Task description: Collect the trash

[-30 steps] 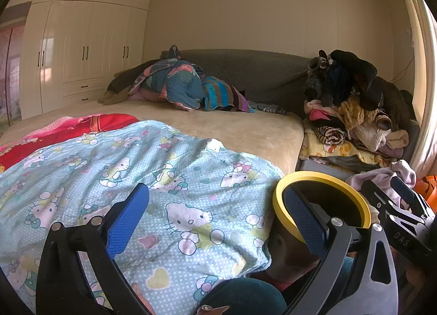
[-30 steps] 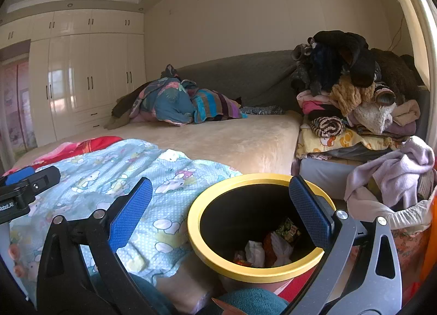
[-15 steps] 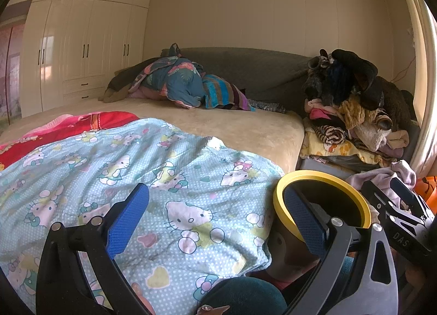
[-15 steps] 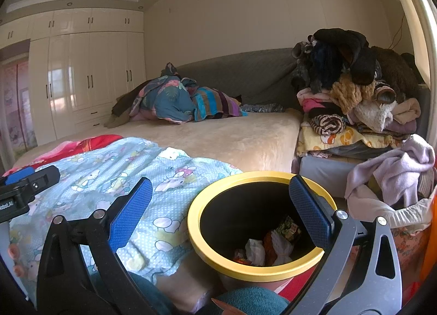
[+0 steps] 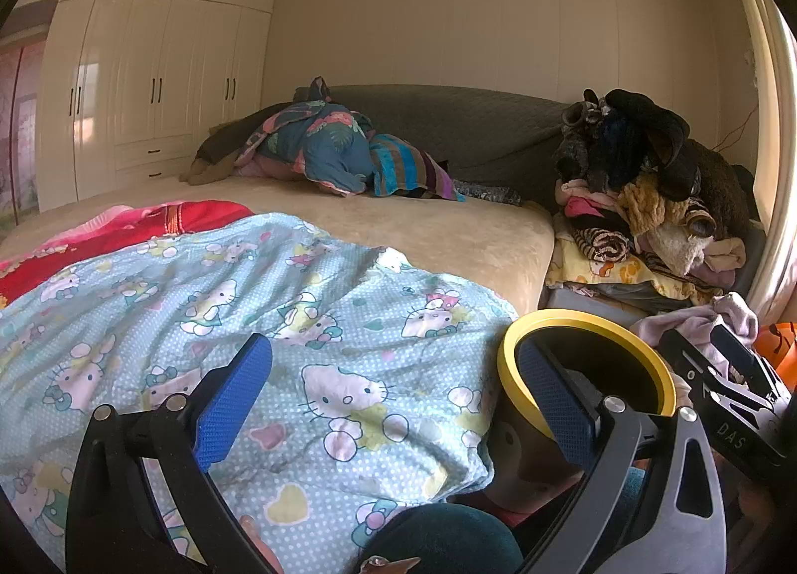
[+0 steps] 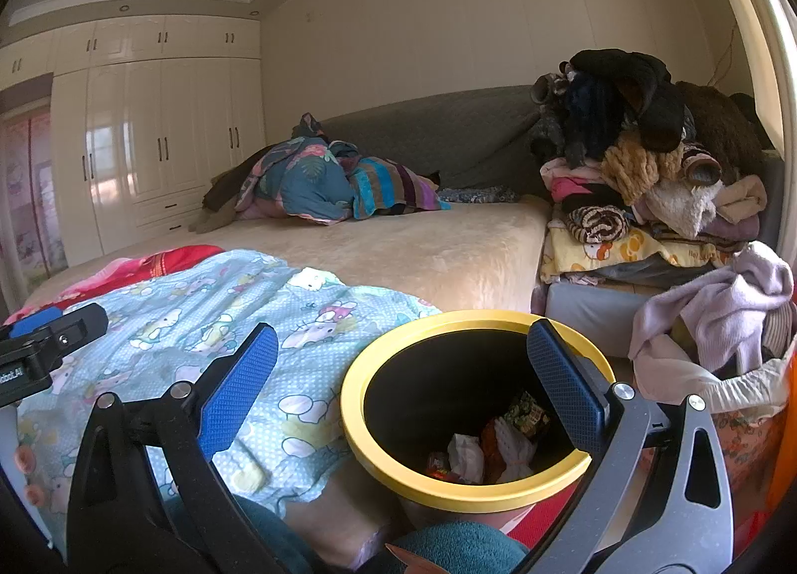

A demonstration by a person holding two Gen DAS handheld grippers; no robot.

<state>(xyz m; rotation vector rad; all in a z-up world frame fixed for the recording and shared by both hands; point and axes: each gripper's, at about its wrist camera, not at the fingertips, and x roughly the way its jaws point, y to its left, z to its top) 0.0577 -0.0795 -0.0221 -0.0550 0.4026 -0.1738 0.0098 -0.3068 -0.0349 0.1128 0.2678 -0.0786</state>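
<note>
The bed (image 5: pixel 438 235) fills the view, its Hello Kitty quilt (image 5: pixel 279 325) draped to the near corner. Both grippers hover level, barely shifted from a second ago. Left hand-held gripper (image 5: pixel 393 400) gapes wide over the quilt, empty. Right hand-held gripper (image 6: pixel 403 380) is equally spread, holding nothing, above the yellow-rimmed bin (image 6: pixel 368 444) beside the bed's corner. Crumpled wrappers (image 6: pixel 493 444) lie inside it.
</note>
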